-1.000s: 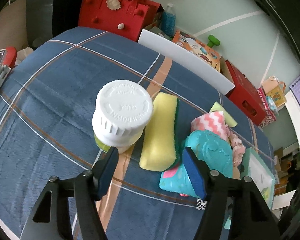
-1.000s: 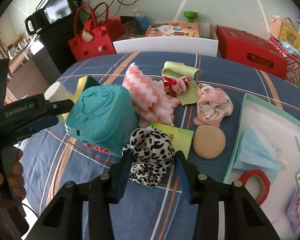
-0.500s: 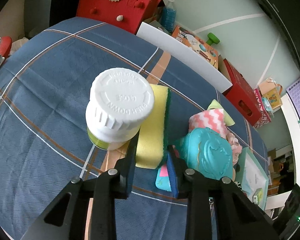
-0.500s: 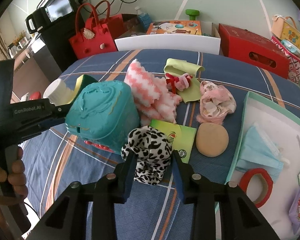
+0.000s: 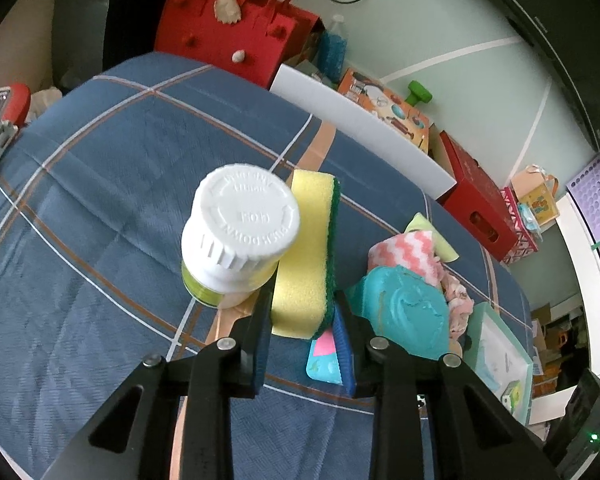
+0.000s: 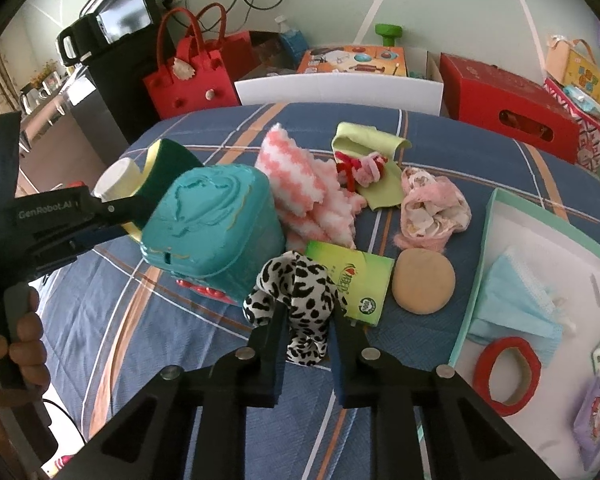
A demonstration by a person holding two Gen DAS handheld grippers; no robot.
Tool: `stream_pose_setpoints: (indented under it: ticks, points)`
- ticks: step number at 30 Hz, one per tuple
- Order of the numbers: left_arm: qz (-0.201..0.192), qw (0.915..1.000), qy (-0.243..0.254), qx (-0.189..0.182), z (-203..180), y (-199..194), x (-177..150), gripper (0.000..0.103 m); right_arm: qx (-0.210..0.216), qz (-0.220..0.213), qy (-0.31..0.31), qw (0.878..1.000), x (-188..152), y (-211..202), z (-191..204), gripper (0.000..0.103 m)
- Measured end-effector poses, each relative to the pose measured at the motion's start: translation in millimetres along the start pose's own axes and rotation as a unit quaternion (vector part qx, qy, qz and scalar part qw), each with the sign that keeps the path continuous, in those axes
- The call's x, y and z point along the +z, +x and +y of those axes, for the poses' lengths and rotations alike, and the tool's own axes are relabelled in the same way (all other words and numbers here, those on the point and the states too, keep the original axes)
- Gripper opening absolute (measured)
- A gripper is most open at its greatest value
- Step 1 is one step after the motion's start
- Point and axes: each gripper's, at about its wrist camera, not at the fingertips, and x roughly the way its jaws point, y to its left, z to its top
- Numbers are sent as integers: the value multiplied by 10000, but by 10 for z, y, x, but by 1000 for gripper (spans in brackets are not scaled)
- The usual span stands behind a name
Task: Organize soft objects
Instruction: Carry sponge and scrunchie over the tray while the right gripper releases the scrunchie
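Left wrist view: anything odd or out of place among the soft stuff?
Yes. A hard white-capped bottle stands touching the yellow sponge that the left gripper is clamped on, and a rigid teal box sits on its other side. Neither is soft. Nothing looks spilled or damaged.

The left gripper [image 5: 305,312] now clamps the sponge [image 5: 306,252]; the right gripper's [image 6: 307,322] fingers are closing on the spotted scrunchie [image 6: 296,292].
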Motion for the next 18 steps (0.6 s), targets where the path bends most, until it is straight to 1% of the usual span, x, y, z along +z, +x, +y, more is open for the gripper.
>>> stream_pose_setpoints:
  ticks: [4,7,10,14,18]
  points:
    - [-224,9997,92,-6,-50,-170,-2,29,-5,-155,-22,9999,12,-114,17,19]
    - [-465,9987,213,-32,-117,-333,-4,29,-28,-345,23,9994,32,-232,-1,19]
    - [-594,9978,282,-19,-163,-411,-4,29,-58,-515,87,9986,55,-351,-30,19]
    - [-805,9958,402,136,-218,-527,3,29,-160,-785,138,9967,80,-547,-72,19]
    - [-1056,9930,523,43,-325,-697,2,29,-340,-1044,251,9936,99,-747,-160,19]
